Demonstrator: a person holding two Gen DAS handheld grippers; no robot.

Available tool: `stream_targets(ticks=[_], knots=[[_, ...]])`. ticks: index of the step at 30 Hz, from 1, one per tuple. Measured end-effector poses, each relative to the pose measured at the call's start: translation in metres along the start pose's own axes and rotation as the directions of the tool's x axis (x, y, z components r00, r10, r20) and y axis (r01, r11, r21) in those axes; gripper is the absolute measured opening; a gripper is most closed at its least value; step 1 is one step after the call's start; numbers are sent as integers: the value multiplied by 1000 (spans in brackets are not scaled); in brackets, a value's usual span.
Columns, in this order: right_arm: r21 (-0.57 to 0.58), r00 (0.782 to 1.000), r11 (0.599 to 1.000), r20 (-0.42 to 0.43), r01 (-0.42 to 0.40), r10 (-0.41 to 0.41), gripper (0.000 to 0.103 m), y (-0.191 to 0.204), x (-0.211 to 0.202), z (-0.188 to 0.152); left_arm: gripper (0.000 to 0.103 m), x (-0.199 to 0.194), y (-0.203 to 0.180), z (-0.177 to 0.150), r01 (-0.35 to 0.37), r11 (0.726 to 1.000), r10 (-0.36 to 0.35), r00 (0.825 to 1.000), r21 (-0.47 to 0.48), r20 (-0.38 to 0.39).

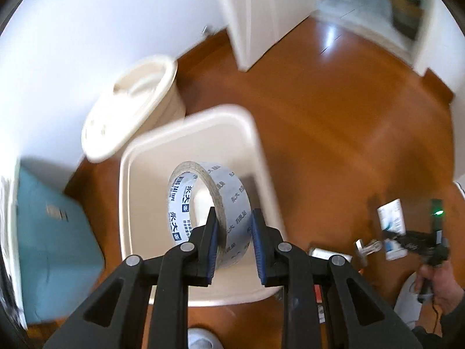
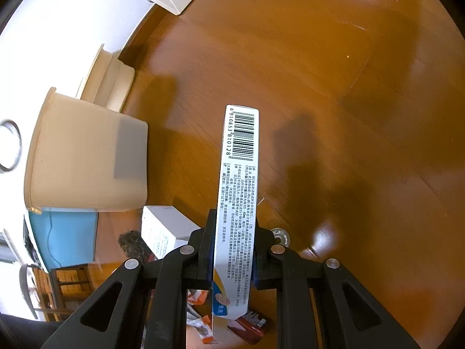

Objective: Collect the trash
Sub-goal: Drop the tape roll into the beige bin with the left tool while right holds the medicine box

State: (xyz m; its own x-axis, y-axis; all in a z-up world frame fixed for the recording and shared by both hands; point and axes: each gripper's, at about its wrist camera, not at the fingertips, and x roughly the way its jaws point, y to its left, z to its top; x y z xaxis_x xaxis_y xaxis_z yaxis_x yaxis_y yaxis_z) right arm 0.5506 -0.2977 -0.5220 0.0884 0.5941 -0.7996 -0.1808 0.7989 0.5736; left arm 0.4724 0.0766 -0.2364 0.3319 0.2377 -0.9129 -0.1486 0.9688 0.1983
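Note:
In the left wrist view my left gripper (image 1: 234,218) is shut on a white tape roll (image 1: 210,200) printed with blue text, one finger inside the ring, one outside. It holds the roll over the open cream bin (image 1: 145,157). In the right wrist view my right gripper (image 2: 234,226) is shut on a long white carton (image 2: 239,157) with a barcode, held above the wooden floor. The right gripper with the carton (image 1: 392,218) also shows at the right of the left wrist view.
A second cream bin with a lid (image 1: 130,104) stands behind the open one by the white wall. A teal box (image 1: 55,247) is at the left. A white box (image 2: 165,226), snack wrappers (image 2: 200,320) and a red pack (image 2: 250,325) lie on the floor. The cream bin (image 2: 87,157) shows at left.

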Motion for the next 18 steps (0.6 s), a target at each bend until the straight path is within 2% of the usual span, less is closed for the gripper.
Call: stream_targets(ticks=[2,4,7,10,14,18], knots=[[-6,1000,1000,5,4,-4,19,2,-3,0,22,21,7,-10,10,999,-12,998,-33,-67],[-8,1000,1000,9,3,-3,19,4,-5,1,25,30,11,-13,-26,999,22,993,-39,-118],[-31,1000,999,25,5,-4,19,14,-9,4,25,16,10,-16,-66,998,65,995,-9,-70],[-68,999,998,43,-18,21,19,31,-17,11,25,4,11,-20,-71,997,69,994,-13,-82],[-157,995,986,77,-54,67,19,71,-37,22,25,-22,9,-38,-25,999,18,985,-41,-173],[-244,977,958,111,-149,180,19,122,-65,40,25,-51,4,-71,36,999,-43,973,-31,-229]])
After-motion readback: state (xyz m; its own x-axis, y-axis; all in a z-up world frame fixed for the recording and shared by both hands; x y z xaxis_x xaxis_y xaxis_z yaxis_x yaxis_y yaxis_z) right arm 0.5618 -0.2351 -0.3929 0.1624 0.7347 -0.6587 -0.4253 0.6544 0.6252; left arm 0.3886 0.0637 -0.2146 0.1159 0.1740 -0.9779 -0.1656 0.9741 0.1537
